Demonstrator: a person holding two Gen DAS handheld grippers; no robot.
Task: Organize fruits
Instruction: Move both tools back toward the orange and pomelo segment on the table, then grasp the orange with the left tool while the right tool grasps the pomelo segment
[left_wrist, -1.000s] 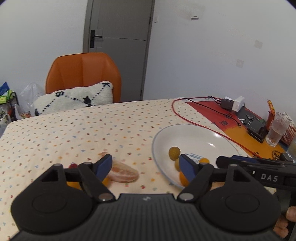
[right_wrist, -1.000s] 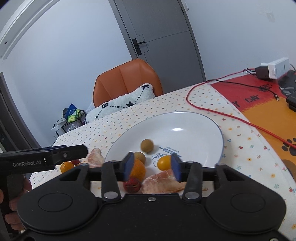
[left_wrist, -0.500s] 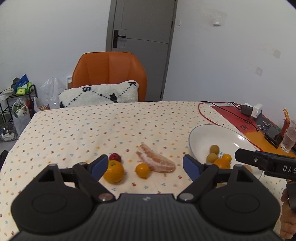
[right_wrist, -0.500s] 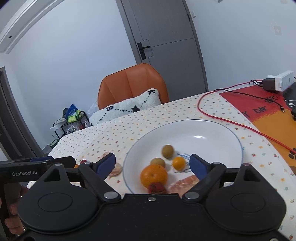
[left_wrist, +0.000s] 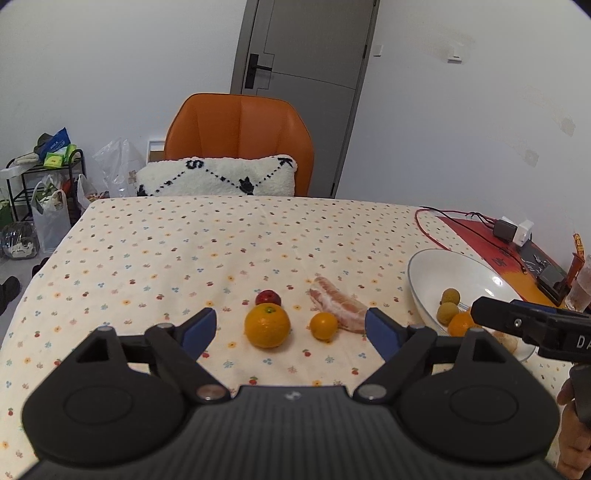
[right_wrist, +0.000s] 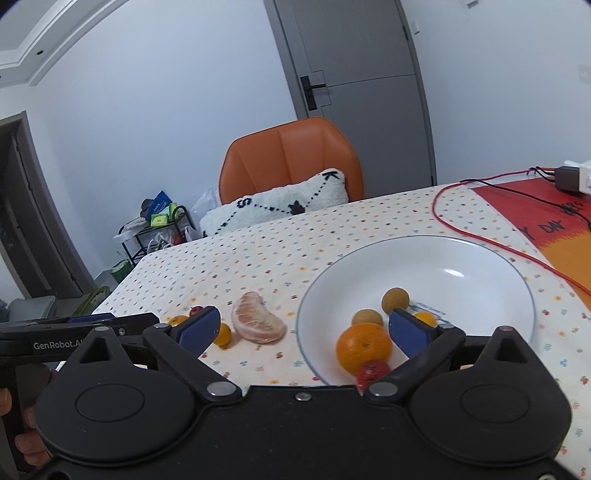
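Observation:
On the dotted tablecloth lie a large orange (left_wrist: 267, 325), a small orange fruit (left_wrist: 324, 325), a small red fruit (left_wrist: 268, 297) and a peeled pomelo segment (left_wrist: 338, 304). My left gripper (left_wrist: 291, 326) hangs open just short of them, with the two orange fruits framed between its fingers and nothing held. The white plate (right_wrist: 443, 266) holds an orange (right_wrist: 364, 347), a red fruit (right_wrist: 372, 371), two brown longans (right_wrist: 395, 300) and a small orange fruit (right_wrist: 424, 318). My right gripper (right_wrist: 304, 328) is at the plate's near rim, its jaws opening and pressing on nothing.
An orange chair (left_wrist: 240, 136) with a white cushion (left_wrist: 218, 175) stands at the table's far edge. A red cable (right_wrist: 480, 225), chargers (left_wrist: 513, 230), a red-orange mat (right_wrist: 546, 221) and a glass (left_wrist: 581, 291) lie to the right of the plate. A shelf with bags (left_wrist: 44, 192) stands on the floor at left.
My right gripper opened, left the orange in the plate and drew back. My left gripper swung left from the plate to face the loose fruits on the cloth.

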